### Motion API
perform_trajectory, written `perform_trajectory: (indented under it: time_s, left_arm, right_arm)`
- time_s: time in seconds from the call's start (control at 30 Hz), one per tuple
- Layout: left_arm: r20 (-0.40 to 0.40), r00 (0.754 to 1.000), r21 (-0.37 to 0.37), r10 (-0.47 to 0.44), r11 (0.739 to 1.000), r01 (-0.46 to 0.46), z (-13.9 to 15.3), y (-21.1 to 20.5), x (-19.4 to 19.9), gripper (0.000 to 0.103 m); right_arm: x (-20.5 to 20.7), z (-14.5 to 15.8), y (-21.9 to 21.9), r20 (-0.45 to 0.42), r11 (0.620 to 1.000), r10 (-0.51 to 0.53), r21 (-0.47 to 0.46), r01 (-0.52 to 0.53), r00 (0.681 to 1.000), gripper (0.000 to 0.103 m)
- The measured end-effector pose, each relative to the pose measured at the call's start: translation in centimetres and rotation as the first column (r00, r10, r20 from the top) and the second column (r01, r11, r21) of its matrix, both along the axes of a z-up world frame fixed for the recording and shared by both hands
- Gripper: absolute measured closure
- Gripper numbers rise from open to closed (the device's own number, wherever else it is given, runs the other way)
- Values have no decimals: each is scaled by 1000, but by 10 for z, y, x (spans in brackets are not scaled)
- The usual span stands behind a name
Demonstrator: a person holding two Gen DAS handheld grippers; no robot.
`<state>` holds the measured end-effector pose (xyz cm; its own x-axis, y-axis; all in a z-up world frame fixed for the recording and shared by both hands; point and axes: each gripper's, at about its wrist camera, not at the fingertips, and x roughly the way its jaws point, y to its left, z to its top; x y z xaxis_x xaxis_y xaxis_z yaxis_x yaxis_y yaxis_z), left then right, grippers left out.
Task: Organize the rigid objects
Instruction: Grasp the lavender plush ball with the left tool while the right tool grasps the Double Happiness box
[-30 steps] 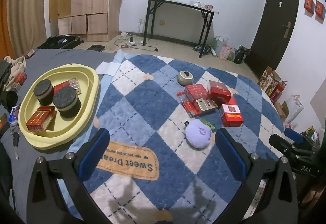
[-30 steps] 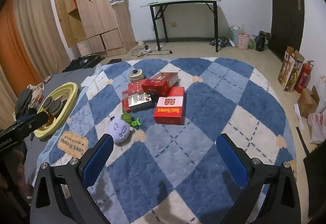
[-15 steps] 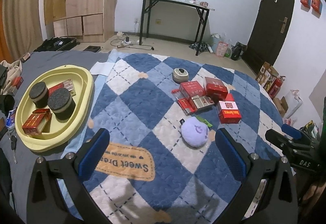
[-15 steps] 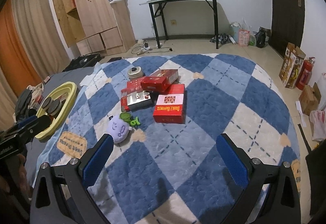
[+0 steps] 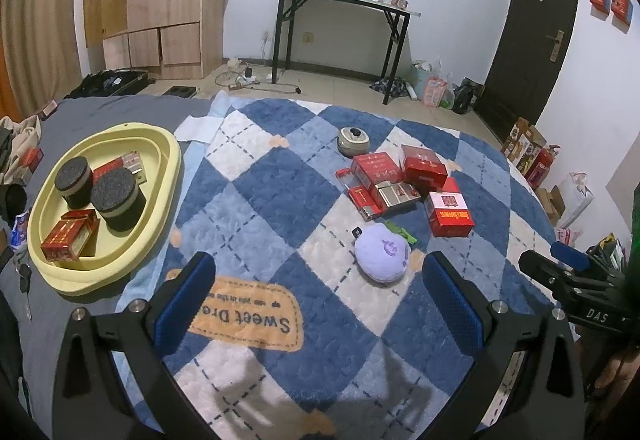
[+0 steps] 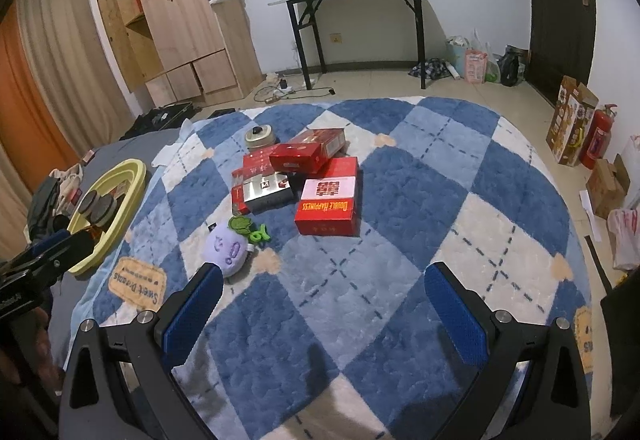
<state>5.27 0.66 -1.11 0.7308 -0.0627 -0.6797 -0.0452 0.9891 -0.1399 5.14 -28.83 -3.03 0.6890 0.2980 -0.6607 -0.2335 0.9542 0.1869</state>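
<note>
A cluster of red boxes (image 5: 400, 184) lies on the blue checked rug, with a silver box (image 5: 398, 195) among them and a small round tin (image 5: 353, 141) behind; the cluster also shows in the right wrist view (image 6: 304, 176). A yellow oval tray (image 5: 160, 200) on the left holds two black-topped round containers (image 5: 117, 200) and red boxes (image 5: 69, 239). My left gripper (image 5: 320, 304) is open and empty, held above the rug near its front. My right gripper (image 6: 324, 316) is open and empty, also above the rug, well short of the boxes.
A purple plush toy (image 5: 382, 254) and a green tag (image 6: 250, 230) lie in front of the boxes. A black folding table (image 5: 340, 36), a wooden wardrobe (image 5: 160, 0) and a dark door (image 5: 528, 28) stand at the far wall. Clutter lies left of the tray.
Both grippers have pulled back and risen a little, so the boxes and tray look smaller and farther. Both stay open. Nothing on the rug has moved.
</note>
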Motion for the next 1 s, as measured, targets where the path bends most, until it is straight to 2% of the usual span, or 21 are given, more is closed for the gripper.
perform_trajectory:
  time_s: [0.17, 0.4, 0.57, 0.77, 0.87, 0.9, 1.0]
  left_arm:
    - [-20, 1000, -7, -14, 1000, 14, -5, -2, 2, 0]
    - [-72, 991, -9, -110, 994, 109, -20, -21, 9, 0]
    - [-121, 977, -4, -176, 984, 177, -38, -37, 28, 0]
    - [-153, 963, 27, -222, 973, 229, -66, -55, 60, 0]
    - [-169, 961, 13, -221, 974, 226, -84, -58, 76, 0]
    - [-165, 964, 28, -208, 976, 216, -89, -59, 79, 0]
    - [-158, 966, 51, -203, 976, 214, -101, -63, 89, 2]
  right_arm:
    - [-1, 1, 1, 4, 1000, 5, 3, -5, 1000, 0]
    - [12, 0, 2, 8, 1000, -7, -5, 7, 1000, 0]
    - [31, -7, 10, 3, 1000, 16, -27, -16, 1000, 0]
    - [74, -26, 18, 5, 1000, 12, -12, -12, 1000, 0]
    - [99, -42, 27, -2, 998, 24, -62, -24, 1000, 0]
    - [108, -48, 30, -8, 997, 27, -74, -27, 1000, 0]
    - [125, -59, 34, -27, 997, 43, -55, -45, 999, 0]
